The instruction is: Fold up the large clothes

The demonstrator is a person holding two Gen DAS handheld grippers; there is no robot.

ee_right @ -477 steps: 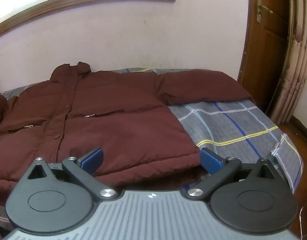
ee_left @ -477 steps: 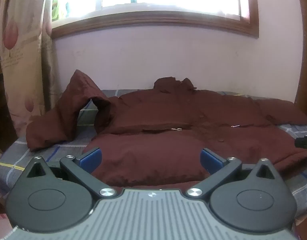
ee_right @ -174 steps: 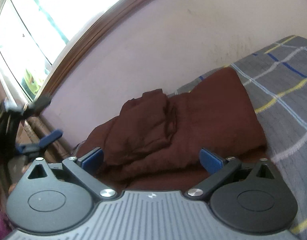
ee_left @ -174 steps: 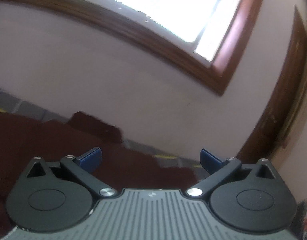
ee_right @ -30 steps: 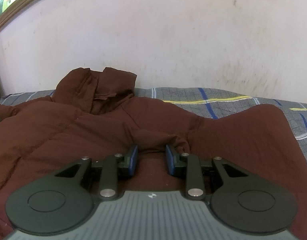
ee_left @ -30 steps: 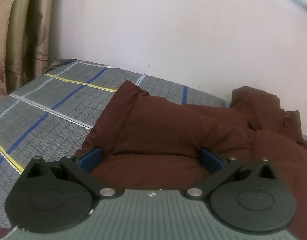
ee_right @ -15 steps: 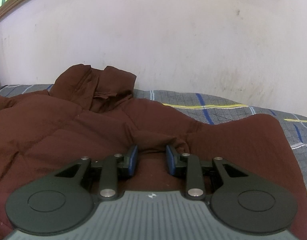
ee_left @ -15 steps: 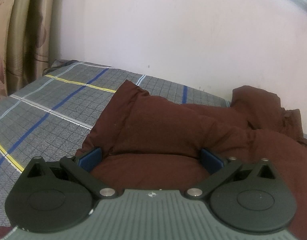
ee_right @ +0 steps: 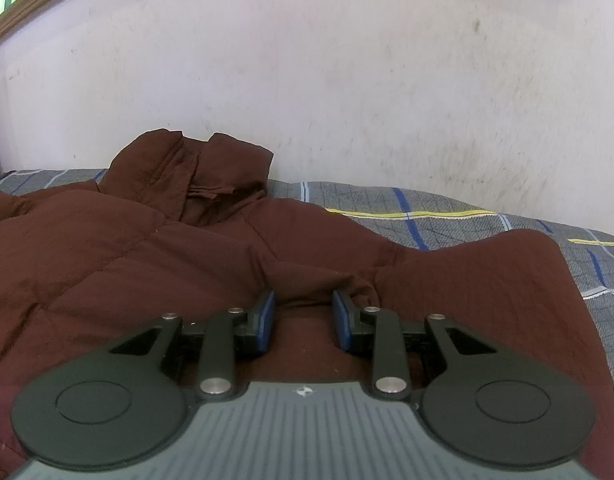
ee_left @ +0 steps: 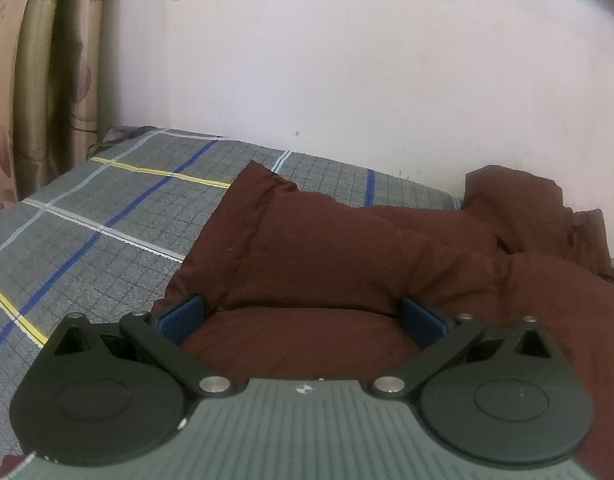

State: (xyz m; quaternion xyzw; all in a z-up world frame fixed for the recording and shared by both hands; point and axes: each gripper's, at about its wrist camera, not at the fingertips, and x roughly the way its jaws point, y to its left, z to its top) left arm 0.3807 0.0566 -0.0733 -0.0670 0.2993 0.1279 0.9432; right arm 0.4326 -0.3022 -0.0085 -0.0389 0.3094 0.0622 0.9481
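— Jaws first, please: how do they stand?

— Left gripper [ee_left: 301, 314] has its two blue pads spread wide, and a puffy fold of the jacket [ee_left: 327, 248] bulges between them; whether the pads press on the cloth I cannot tell. Right gripper [ee_right: 303, 318] has its two pads drawn close together, with a narrow gap. A ridge of the same jacket runs between their tips, but the pictures do not show clearly whether it is pinched.

— And where is the jacket?

— One dark red padded jacket lies on the bed, directly under both grippers. One sleeve [ee_left: 263, 204] reaches away from the left gripper, its cuff lying on the checked bed cover [ee_left: 107, 216]. In the right wrist view another sleeve [ee_right: 507, 280] lies to the right of the gripper.

— What is farther from the grippers?

— The hood [ee_right: 195, 176], crumpled at the far edge of the jacket, near the wall [ee_right: 347, 80]. Left of the bed in the left wrist view hangs one patterned curtain [ee_left: 39, 72]. Behind the wall's top edge in the right wrist view, one wooden window frame [ee_right: 27, 4] shows.
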